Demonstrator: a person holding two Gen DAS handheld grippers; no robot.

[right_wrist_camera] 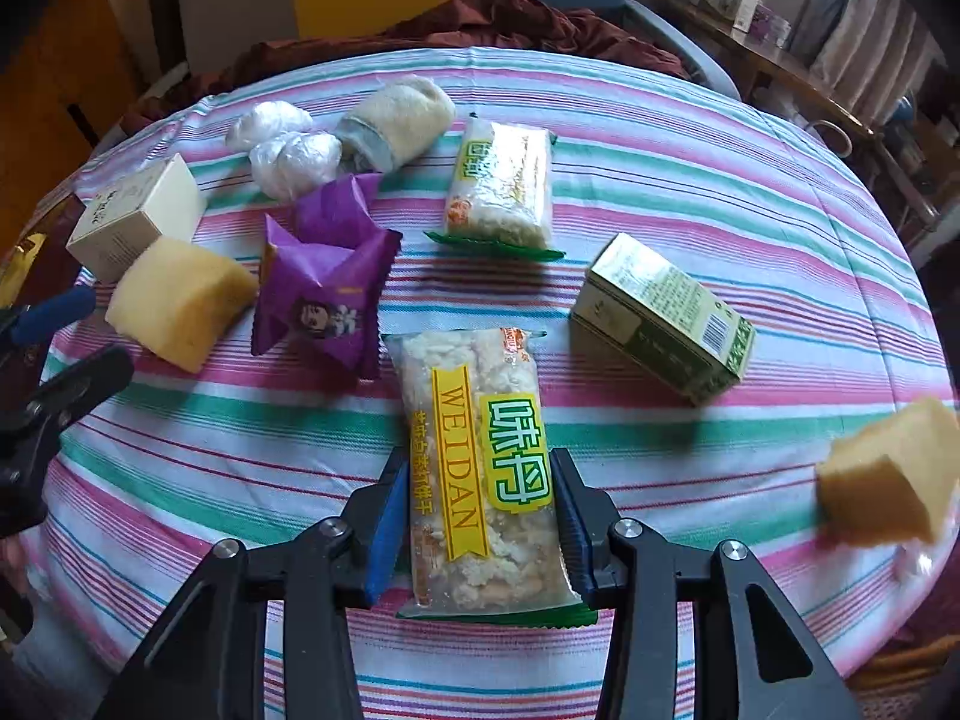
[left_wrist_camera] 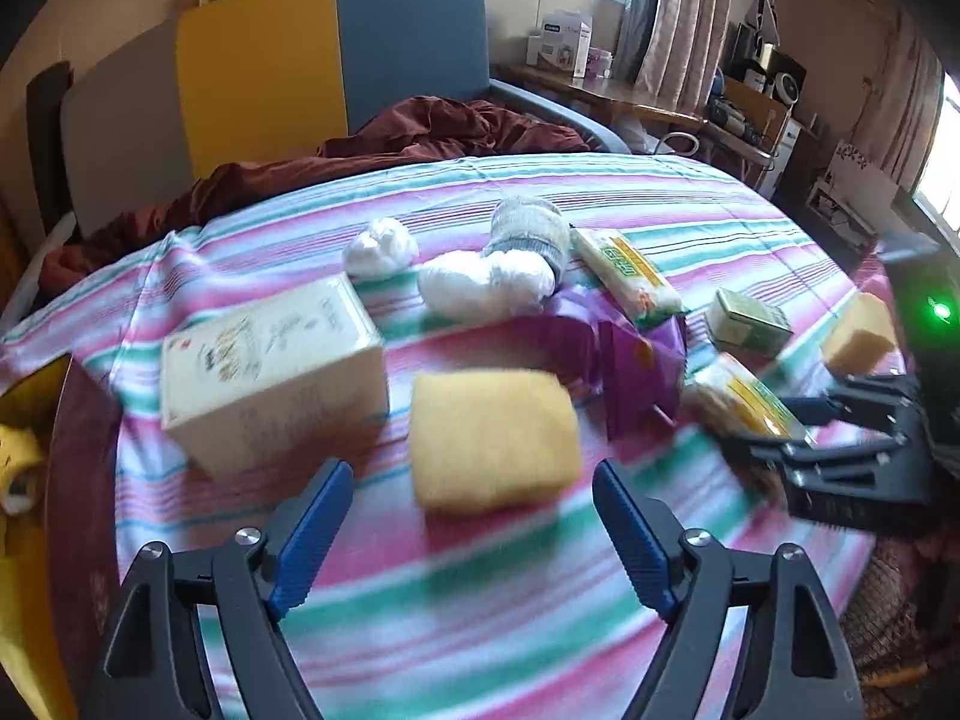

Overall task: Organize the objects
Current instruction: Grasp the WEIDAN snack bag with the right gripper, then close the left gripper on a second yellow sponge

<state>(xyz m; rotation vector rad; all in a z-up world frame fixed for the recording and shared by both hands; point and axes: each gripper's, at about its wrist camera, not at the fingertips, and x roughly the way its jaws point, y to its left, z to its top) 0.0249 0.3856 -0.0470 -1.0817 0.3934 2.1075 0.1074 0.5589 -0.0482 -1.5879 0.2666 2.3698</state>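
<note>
My right gripper is shut on a clear snack packet with a yellow band and green label, held over the striped tablecloth. The packet also shows in the left wrist view, with the right gripper around it. My left gripper is open and empty, its blue pads on either side of a yellow sponge, just in front of it. A second matching packet lies further back. A second yellow sponge sits at the right edge.
A cream box stands left of the sponge. Two purple packets, white wrapped balls, a rolled grey sock and a green box lie on the round table. A sofa with a maroon blanket is behind.
</note>
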